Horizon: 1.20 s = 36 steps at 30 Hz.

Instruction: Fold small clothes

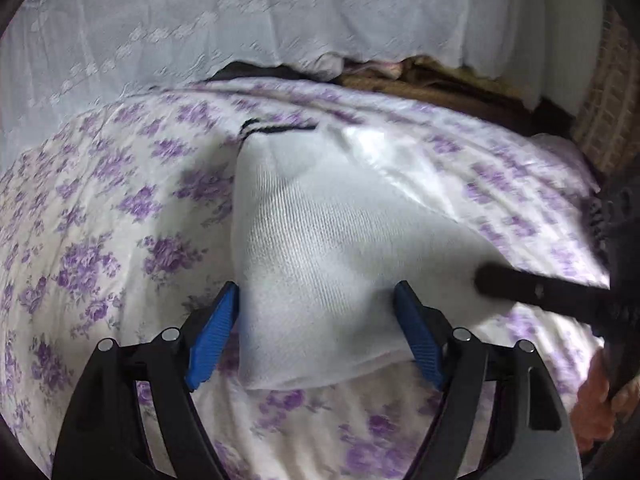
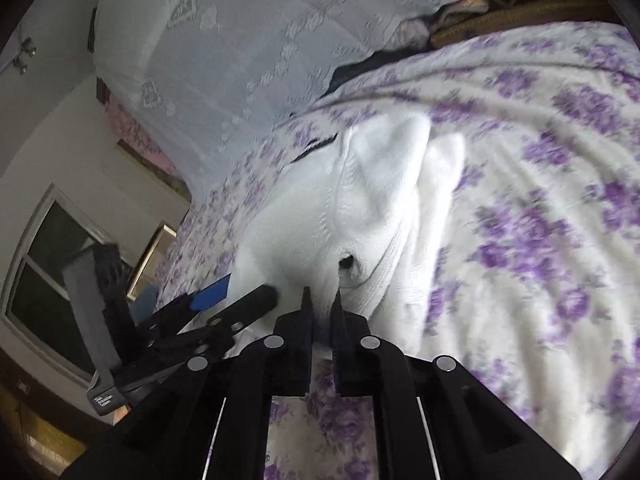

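A small white knit garment with black trim at its far end lies on the floral bedsheet. My left gripper is open, its blue pads either side of the garment's near part. My right gripper has its jaws nearly closed on the garment's near edge. It shows as a black finger from the right in the left wrist view. The left gripper appears at lower left in the right wrist view.
A white lace cover hangs over furniture behind the bed. Brown and dark fabrics lie under its edge. A wicker basket stands at the right. A window is to the left.
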Available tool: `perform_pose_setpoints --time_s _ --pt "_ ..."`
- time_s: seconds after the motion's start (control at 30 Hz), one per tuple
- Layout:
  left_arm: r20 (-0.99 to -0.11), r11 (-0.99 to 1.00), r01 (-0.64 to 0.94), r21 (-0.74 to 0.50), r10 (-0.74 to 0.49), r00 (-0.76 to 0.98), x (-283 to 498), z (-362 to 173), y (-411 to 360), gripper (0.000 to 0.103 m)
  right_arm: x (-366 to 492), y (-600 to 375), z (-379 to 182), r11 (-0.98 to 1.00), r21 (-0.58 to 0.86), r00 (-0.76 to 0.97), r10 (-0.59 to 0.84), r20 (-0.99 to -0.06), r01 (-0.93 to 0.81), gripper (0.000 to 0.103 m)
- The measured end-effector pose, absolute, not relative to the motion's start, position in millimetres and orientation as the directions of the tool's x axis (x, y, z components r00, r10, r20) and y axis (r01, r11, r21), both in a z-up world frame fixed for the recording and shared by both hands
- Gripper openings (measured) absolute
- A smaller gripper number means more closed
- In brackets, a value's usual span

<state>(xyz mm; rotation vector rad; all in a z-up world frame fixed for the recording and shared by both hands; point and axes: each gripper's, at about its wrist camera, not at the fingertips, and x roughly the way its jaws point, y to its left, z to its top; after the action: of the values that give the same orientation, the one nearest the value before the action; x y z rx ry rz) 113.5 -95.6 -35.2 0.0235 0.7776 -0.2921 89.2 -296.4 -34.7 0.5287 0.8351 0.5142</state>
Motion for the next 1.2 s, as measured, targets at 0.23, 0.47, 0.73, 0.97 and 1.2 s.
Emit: perform_pose_setpoints --time_s 0.23,0.47,0.73,0.97,1.2 --pt "-0.718 0.993 0.115 -0.029 -0.101 0.688 135 -38 -80 0.091 101 -298 -70 0.794 0.584 0.493 0.581 -0.647 -0.169 0.007" --pt "-0.798 0.986 0.15 -0.076 -0.15 0.584 162 -67 -75 0.099 97 -308 -31 0.804 0.572 0.57 0.551 -0.61 -0.165 0.014" --pt "-0.745 0.977 0.205 -0.054 -0.176 0.643 153 -30 -76 0.093 148 -274 9 0.843 0.506 0.644 0.49 -0.588 -0.18 0.02" --pt "-0.758 0.98 0.157 -0.119 -0.192 0.624 200 -56 -65 0.098 199 -266 -50 0.86 0.5 0.628 0.445 -0.639 -0.101 0.024" --pt "-0.744 0.965 0.163 -0.207 -0.263 0.614 204 -71 -63 0.099 201 -291 -54 0.779 0.625 0.62 0.514 -0.593 -0.047 0.019"
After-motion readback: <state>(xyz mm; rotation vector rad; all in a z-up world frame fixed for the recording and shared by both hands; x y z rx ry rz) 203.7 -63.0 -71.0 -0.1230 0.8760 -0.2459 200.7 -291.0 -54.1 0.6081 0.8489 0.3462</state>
